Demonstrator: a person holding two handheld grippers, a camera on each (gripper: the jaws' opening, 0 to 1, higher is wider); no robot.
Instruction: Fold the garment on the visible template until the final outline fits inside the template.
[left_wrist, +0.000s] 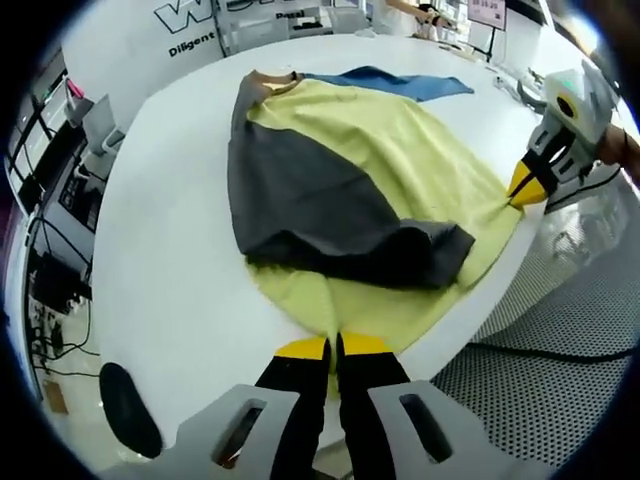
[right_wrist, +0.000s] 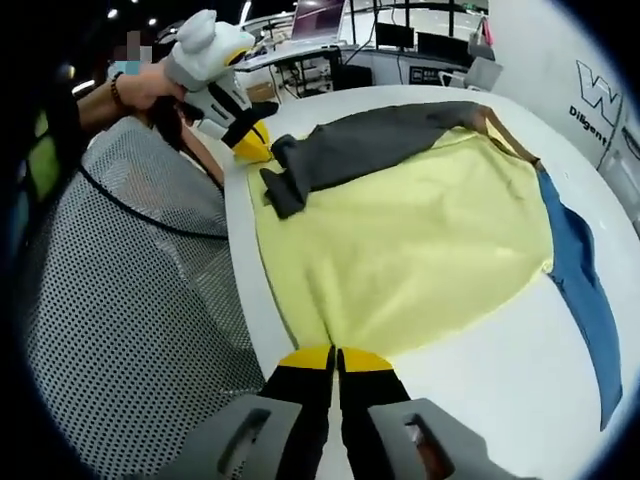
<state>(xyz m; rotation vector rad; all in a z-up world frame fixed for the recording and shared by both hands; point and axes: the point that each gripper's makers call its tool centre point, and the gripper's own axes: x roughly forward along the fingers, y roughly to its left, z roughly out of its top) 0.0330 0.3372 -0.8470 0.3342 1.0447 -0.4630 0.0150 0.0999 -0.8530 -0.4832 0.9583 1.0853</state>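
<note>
A yellow garment (left_wrist: 400, 150) lies spread on the white table (left_wrist: 170, 250), with a dark grey part (left_wrist: 300, 190) folded over its left side. A blue piece (left_wrist: 400, 82) sticks out beyond its far edge; I cannot tell whether it belongs to the garment. My left gripper (left_wrist: 335, 347) is shut on the near yellow hem. My right gripper (left_wrist: 522, 188) pinches the yellow corner at the table's right edge. In the right gripper view, the right gripper (right_wrist: 336, 355) is shut on the yellow cloth (right_wrist: 400, 240). The left gripper (right_wrist: 255, 145) bites the edge beside the grey part (right_wrist: 370, 140). Blue (right_wrist: 585, 300) runs along the right.
Both grippers work at the table's rounded edge, with perforated grey flooring (left_wrist: 560, 330) below it. A black oval object (left_wrist: 128, 408) lies on the table at near left. A person's hand (right_wrist: 140, 85) holds the left gripper. Desks with monitors (right_wrist: 320, 20) stand behind.
</note>
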